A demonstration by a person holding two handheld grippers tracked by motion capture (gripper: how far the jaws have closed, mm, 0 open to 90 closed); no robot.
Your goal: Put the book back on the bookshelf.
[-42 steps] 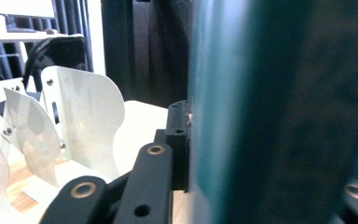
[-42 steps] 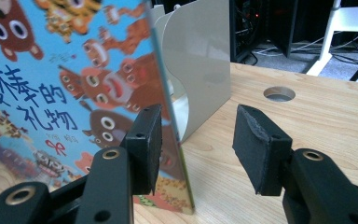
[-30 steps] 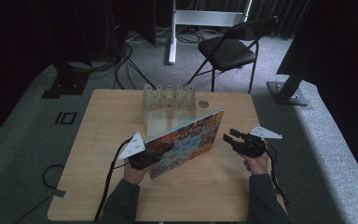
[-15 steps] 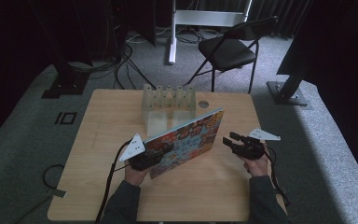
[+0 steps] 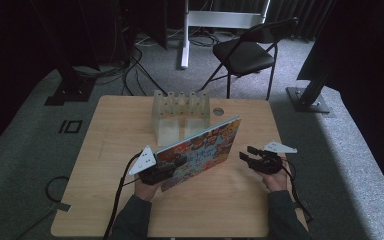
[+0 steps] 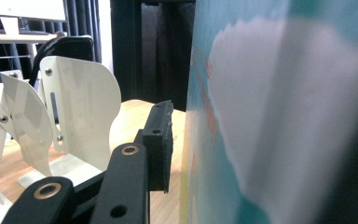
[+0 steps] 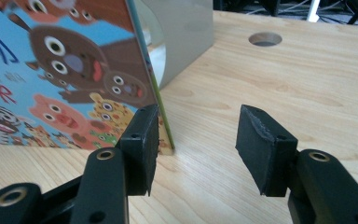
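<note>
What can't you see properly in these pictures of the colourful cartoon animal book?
- Left gripper view: the thin colourful cartoon-animal picture book is a close blur, hiding one of the left gripper fingers.
- High view: the book's far side faces away.
- Right gripper view: the clear plastic slotted rack is cut off by the top edge.

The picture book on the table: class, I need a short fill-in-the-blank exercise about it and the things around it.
1. The picture book stands on edge on a ____ table.
2. Behind the book stands a pale divider rack, and beyond the table a black folding ____.
3. The right gripper has its jaws ____, with nothing between them.

Missing words: wooden; chair; open
</note>
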